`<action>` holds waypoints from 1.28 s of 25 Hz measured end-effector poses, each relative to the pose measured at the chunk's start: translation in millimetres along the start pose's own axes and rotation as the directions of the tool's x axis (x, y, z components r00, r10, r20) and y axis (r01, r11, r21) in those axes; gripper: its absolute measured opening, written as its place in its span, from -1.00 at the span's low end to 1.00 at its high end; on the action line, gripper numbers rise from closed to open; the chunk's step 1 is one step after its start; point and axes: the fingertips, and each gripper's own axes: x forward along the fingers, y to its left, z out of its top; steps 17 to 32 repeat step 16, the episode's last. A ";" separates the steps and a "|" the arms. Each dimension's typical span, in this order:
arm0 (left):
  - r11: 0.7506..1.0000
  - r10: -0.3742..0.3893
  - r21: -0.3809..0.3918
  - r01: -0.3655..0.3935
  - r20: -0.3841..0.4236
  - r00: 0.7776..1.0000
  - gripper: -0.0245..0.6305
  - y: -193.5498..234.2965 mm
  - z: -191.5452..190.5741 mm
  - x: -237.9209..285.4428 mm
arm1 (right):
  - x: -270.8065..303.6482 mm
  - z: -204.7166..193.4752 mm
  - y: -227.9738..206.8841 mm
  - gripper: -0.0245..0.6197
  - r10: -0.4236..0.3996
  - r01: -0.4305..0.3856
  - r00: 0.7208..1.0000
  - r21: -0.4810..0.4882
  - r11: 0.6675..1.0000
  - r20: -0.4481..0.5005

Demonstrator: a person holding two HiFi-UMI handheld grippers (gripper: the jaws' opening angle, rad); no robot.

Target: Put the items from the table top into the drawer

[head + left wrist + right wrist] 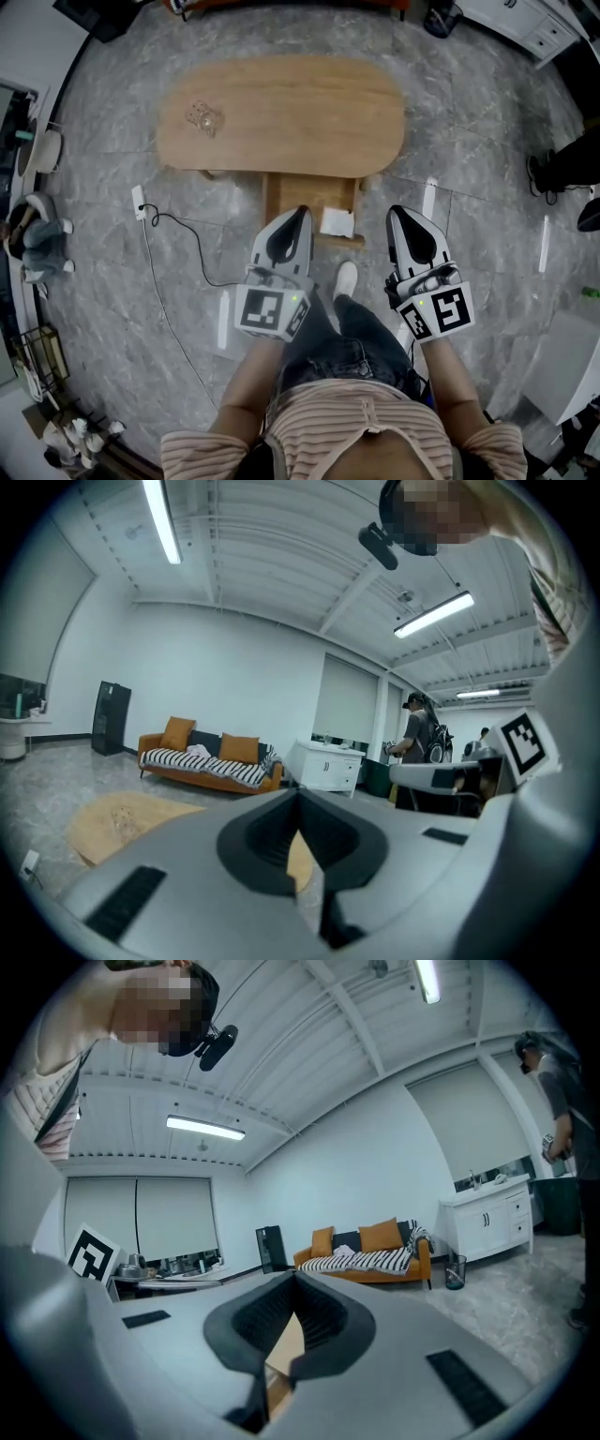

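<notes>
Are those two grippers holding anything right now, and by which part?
Nothing is held: the left gripper and the right gripper both have their jaws closed together with nothing between them.

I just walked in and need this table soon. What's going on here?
A person stands at the oval wooden table with a hand-held gripper in each hand. The left hand-held gripper and the right hand-held gripper are both shut and empty, held short of the table. One small clear item lies on the top. The drawer stands pulled out, with something white at its near corner.
</notes>
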 end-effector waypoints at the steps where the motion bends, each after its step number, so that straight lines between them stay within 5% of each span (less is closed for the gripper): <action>1: 1.000 0.005 0.004 -0.005 0.011 1.000 -0.88 0.1 3.8 -3.6 | -2.5 2.6 2.2 -0.90 0.000 0.000 1.000 -0.004 1.000 0.008; 16: 0.999 0.008 0.053 -0.014 0.099 0.995 -0.88 -27.9 48.0 -22.8 | -37.2 68.7 17.2 -0.90 0.039 -0.029 0.985 -0.063 0.998 0.167; 32: 0.999 0.008 0.053 -0.014 0.099 0.995 -0.88 -27.9 48.0 -22.8 | -37.2 68.7 17.2 -0.90 0.039 -0.029 0.985 -0.063 0.998 0.167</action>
